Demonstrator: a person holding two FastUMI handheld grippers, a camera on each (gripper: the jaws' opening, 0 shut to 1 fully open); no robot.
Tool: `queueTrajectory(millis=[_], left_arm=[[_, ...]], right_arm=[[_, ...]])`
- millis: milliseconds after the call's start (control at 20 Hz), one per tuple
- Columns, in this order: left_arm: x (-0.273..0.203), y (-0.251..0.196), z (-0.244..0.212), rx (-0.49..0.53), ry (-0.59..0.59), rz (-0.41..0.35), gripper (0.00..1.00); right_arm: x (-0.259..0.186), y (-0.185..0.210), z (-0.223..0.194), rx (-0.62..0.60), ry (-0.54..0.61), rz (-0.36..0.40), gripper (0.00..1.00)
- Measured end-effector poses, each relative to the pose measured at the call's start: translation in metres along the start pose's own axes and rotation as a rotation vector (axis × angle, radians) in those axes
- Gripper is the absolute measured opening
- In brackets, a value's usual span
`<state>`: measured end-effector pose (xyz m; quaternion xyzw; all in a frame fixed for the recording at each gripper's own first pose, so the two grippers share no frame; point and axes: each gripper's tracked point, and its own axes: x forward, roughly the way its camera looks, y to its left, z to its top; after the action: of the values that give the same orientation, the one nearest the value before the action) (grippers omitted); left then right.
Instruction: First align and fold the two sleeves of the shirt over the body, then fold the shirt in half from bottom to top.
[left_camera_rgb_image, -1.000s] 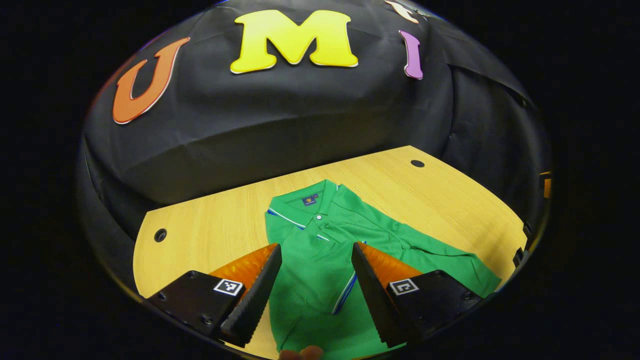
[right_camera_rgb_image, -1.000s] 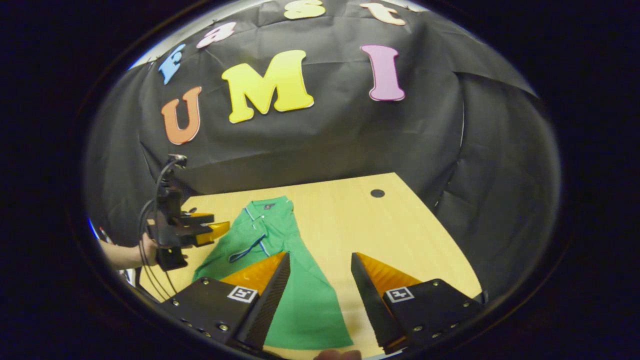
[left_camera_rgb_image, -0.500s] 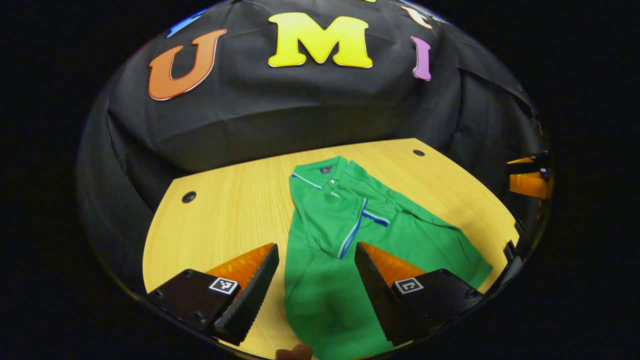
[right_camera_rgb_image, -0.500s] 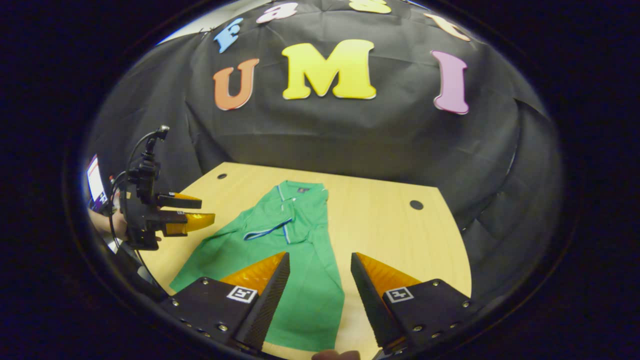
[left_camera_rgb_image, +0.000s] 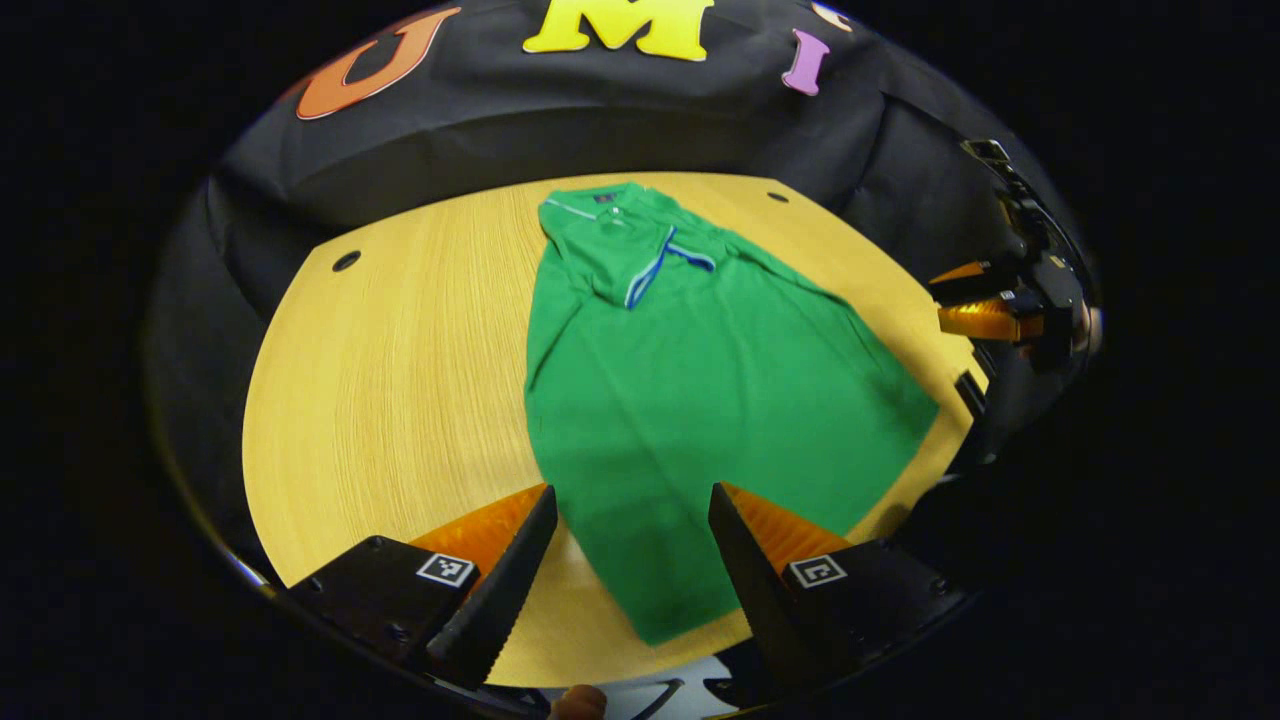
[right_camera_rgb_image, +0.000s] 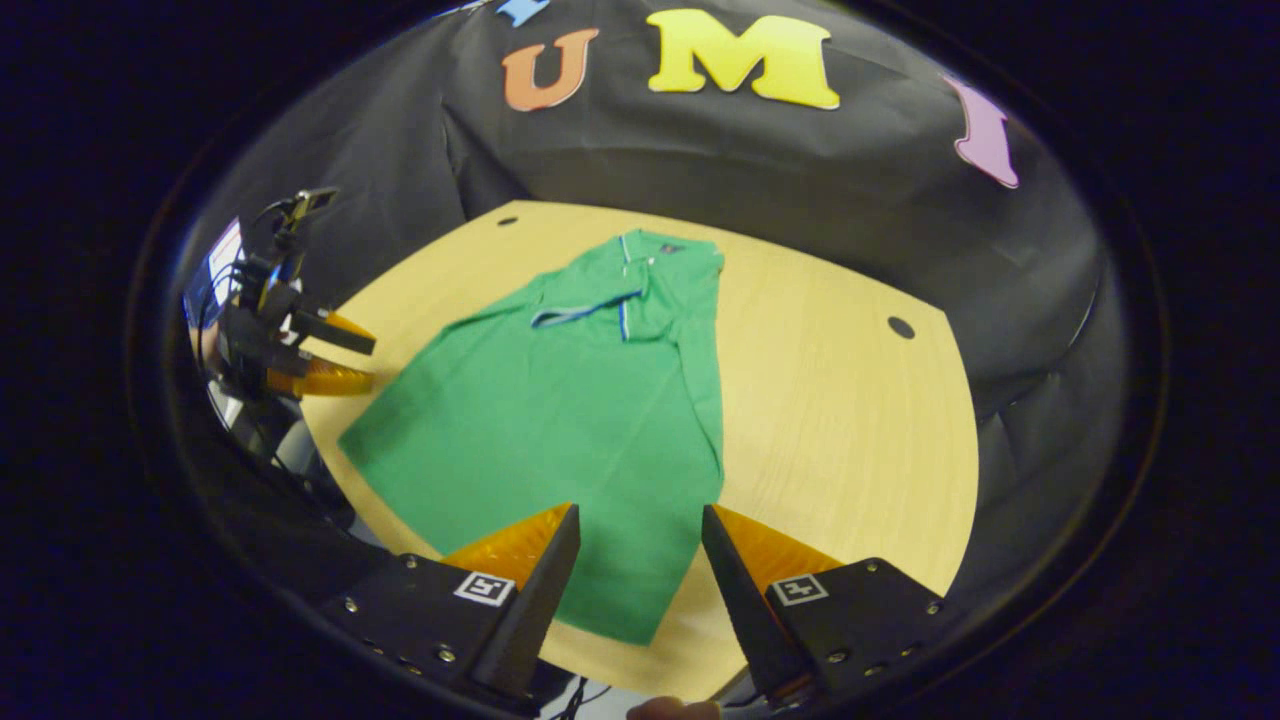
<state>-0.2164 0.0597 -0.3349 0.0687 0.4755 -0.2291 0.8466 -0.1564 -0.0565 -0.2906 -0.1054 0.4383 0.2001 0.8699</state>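
1. the green shirt (left_camera_rgb_image: 690, 380) lies flat on the wooden table (left_camera_rgb_image: 400, 370), collar toward the booth wall, hem toward the near edge. no containers are on the table.
2. a sleeve (left_camera_rgb_image: 640, 265) with a blue and white cuff lies folded over the chest just below the collar.
3. the left gripper (left_camera_rgb_image: 630, 560) hangs above the hem end of the shirt, fingers wide apart and holding nothing.
4. the right gripper (right_camera_rgb_image: 635, 570) also hangs over the hem end, fingers spread wide and empty.
5. the left gripper view shows the right gripper far off at the table's right edge.
6. the right gripper view shows the left gripper far off at the table's left edge, with cables on it and part of a lit screen (right_camera_rgb_image: 222, 272) behind.
7. 2 dark holes (right_camera_rgb_image: 900, 327) sit in the table's far corners.
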Motion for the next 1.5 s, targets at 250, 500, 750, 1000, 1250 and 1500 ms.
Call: queueTrajectory(millis=[250, 500, 750, 1000, 1250, 1500], left_arm=[[0.0, -0.029, -0.049, -0.078, 0.057, -0.059, 0.98], [0.013, -0.031, -0.066, -0.069, 0.078, -0.029, 0.98], [0.018, -0.026, -0.062, -0.08, 0.058, 0.008, 0.98], [0.026, -0.025, -0.057, 0.012, 0.06, 0.059, 0.98], [0.029, -0.03, -0.053, 0.007, 0.056, 0.062, 0.86], [0.038, -0.032, -0.039, -0.044, 0.042, 0.04, 0.35]], right_arm=[[0.008, 0.003, -0.073, -0.05, 0.128, 0.015, 0.78], [0.031, 0.009, -0.103, -0.079, 0.18, 0.032, 0.77], [0.042, 0.008, -0.101, -0.04, 0.169, 0.025, 0.76], [0.049, 0.017, -0.092, -0.064, 0.171, 0.032, 0.77], [0.056, 0.024, -0.085, -0.113, 0.193, 0.065, 0.71], [0.059, 0.031, -0.079, -0.163, 0.19, 0.067, 0.24]])
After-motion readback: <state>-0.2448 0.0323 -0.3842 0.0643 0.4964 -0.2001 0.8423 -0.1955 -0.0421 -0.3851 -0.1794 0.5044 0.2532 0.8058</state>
